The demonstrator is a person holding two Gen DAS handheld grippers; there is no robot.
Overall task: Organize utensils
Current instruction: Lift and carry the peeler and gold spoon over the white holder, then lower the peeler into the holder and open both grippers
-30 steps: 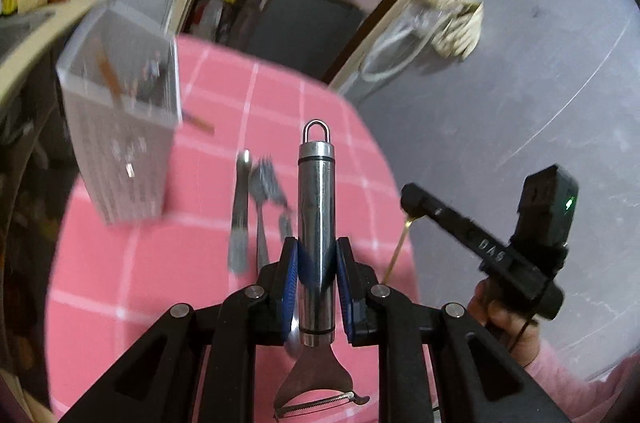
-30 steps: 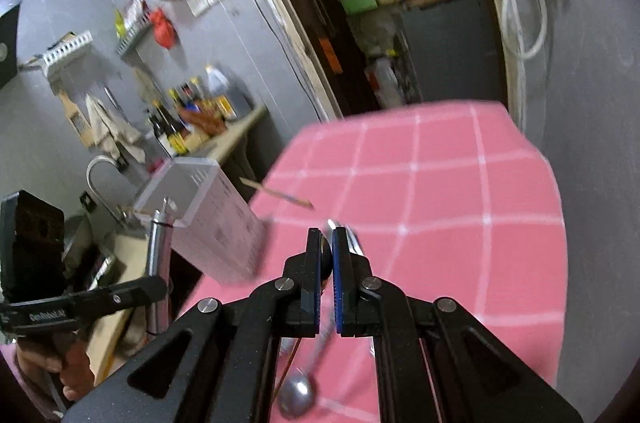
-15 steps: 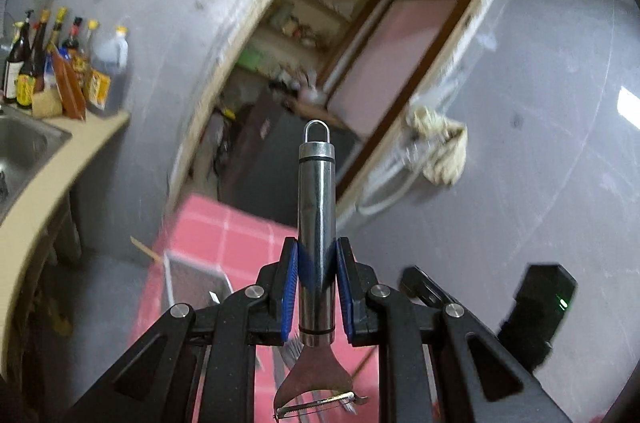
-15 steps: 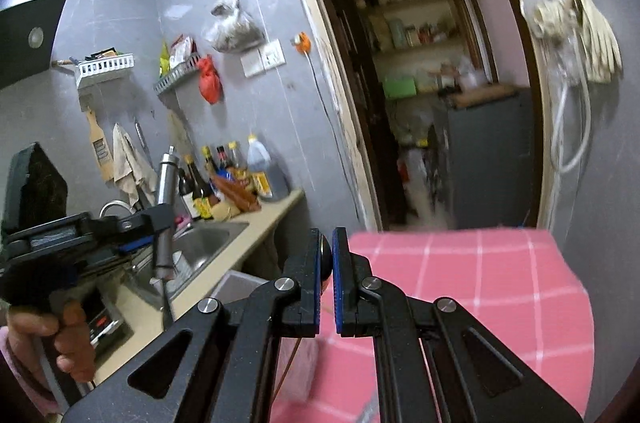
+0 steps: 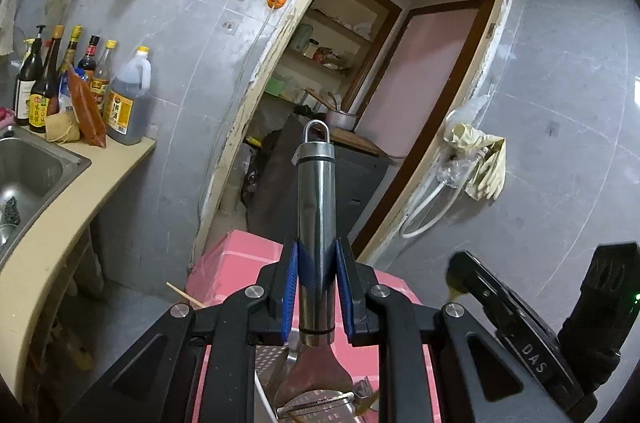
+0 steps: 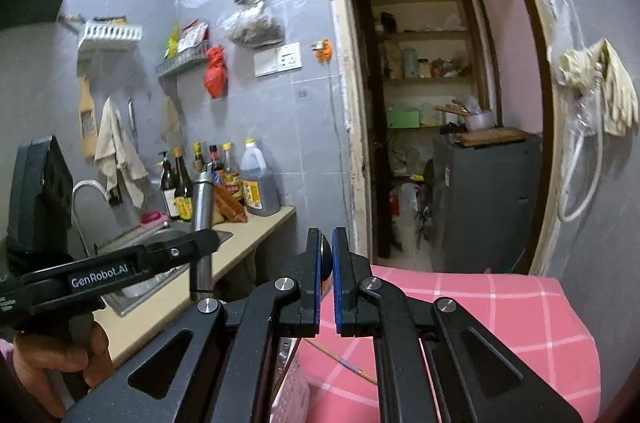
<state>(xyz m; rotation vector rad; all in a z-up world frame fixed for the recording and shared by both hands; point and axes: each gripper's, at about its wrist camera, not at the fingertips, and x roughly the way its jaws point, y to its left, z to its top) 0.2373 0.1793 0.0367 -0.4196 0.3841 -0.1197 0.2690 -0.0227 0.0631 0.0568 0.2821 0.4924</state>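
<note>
My left gripper (image 5: 316,263) is shut on a steel peeler (image 5: 316,215), gripping its round handle; the handle's loop points up and away, the serrated blade (image 5: 316,409) hangs low over a perforated holder (image 5: 268,357). The peeler handle (image 6: 202,199) also shows in the right wrist view, held upright by the left gripper (image 6: 200,247). My right gripper (image 6: 326,255) is shut on a thin dark handle end (image 6: 327,257); the rest of that utensil is hidden below. A wooden chopstick (image 6: 340,361) lies on the pink checked tablecloth (image 6: 480,311).
A counter (image 5: 80,183) with a steel sink (image 5: 24,175) and sauce bottles (image 5: 80,95) runs along the left. An open doorway (image 6: 432,103) with shelves and a grey cabinet (image 6: 484,199) is ahead. Gloves (image 6: 600,87) hang on the right wall.
Both grippers have risen and tilted up from the table, so the views now face the wall and doorway. The left still holds the peeler, now over the holder.
</note>
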